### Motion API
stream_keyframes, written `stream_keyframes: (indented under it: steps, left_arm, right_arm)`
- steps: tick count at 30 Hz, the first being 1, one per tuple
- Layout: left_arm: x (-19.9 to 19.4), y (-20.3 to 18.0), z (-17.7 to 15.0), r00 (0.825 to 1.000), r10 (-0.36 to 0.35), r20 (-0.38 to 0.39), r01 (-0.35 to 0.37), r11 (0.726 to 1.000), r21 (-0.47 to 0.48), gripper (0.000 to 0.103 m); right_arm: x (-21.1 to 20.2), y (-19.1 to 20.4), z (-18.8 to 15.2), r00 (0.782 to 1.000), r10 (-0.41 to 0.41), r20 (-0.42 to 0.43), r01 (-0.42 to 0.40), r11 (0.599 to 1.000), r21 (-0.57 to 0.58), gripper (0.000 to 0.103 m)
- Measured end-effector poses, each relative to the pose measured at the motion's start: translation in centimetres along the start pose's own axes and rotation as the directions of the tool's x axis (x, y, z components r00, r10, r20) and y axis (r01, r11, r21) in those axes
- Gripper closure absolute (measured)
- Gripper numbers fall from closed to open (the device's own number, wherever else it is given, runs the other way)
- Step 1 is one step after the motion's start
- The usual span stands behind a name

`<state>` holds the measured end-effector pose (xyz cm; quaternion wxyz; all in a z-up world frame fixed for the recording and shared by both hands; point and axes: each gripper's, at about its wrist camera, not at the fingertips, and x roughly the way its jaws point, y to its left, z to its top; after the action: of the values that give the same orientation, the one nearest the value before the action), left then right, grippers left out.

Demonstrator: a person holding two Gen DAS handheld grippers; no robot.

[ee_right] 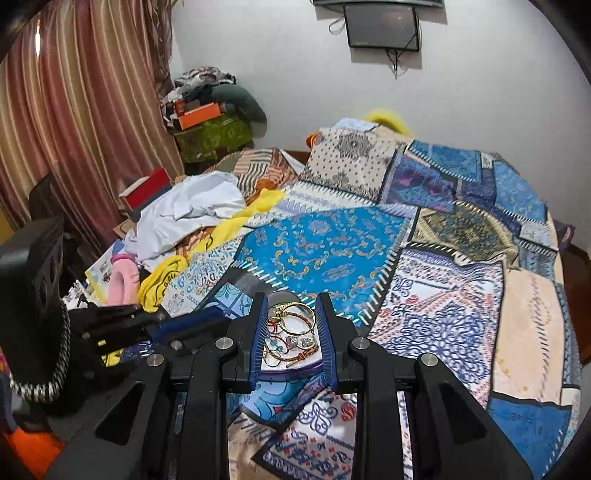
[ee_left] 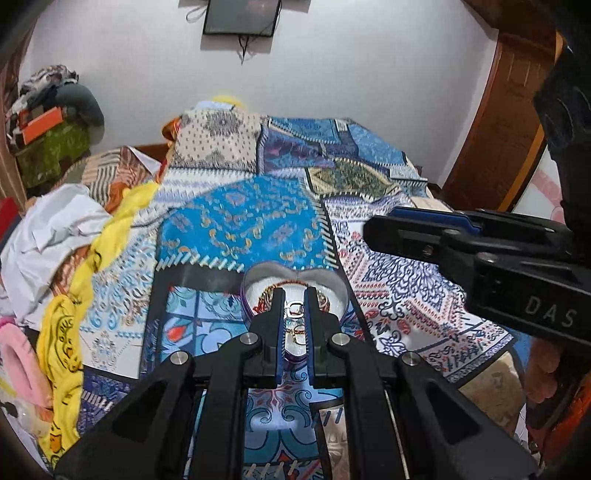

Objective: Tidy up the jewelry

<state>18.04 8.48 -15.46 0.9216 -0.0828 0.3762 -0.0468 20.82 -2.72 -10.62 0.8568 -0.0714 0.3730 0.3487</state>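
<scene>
A heart-shaped box with a white inside lies on the patchwork bedspread. It holds gold bangles, thin rings and red cords. My left gripper hangs over the box, its jaws nearly together and pinching a small silver jewelry piece. In the left wrist view my right gripper reaches in from the right, off to the box's right side. In its own view the right gripper stands narrowly open above the box rim with nothing pinched. The left gripper shows beside it on the left.
Crumpled white cloth, yellow cloth and a pink soft item pile up at the bed's left side. A striped curtain hangs left, a dark screen is on the wall, and a wooden door stands right.
</scene>
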Motion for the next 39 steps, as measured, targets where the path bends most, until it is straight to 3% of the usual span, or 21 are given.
stream_keyframes:
  steps: [7,17,21,31,36,39]
  left_arm:
    - [2.6,0.1,-1.0,0.998,-0.026,-0.058,0.026,1.000,0.013,0.095]
    - [3.6,0.5,-1.2,0.996,-0.051,-0.074,0.051,0.999,0.004,0.095]
    - [3.3,0.5,-1.1,0.996,-0.048,-0.072,0.048,0.999,-0.005,0.095]
    - [-0.5,-0.1,0.2,1.000,0.005,-0.007,-0.005,1.000,-0.001,0.095]
    - [-5.2,-0.9,1.9,0.995,0.035,0.093,-0.034,0.999,-0.008,0.094]
    - [-9.8,-2.0,2.9,0.979,0.038,0.199,-0.040,0.999,0.003,0.094]
  right_arm:
    - [3.3,-0.1,-0.2,0.996,0.023,-0.088,-0.022,1.000,0.015,0.079]
    - [5.5,-0.2,-0.2,0.986,0.059,-0.155,-0.053,0.997,0.048,0.079]
    - [5.3,-0.1,-0.2,0.985,0.060,-0.159,-0.052,0.997,0.053,0.071]
    - [-0.6,0.0,0.5,1.000,-0.002,-0.029,0.003,0.999,0.040,0.071]
    - [-6.0,0.6,0.7,0.996,-0.006,0.085,0.002,0.999,0.042,0.071]
    - [-10.0,1.5,0.9,0.982,-0.025,0.185,0.021,0.999,0.025,0.071]
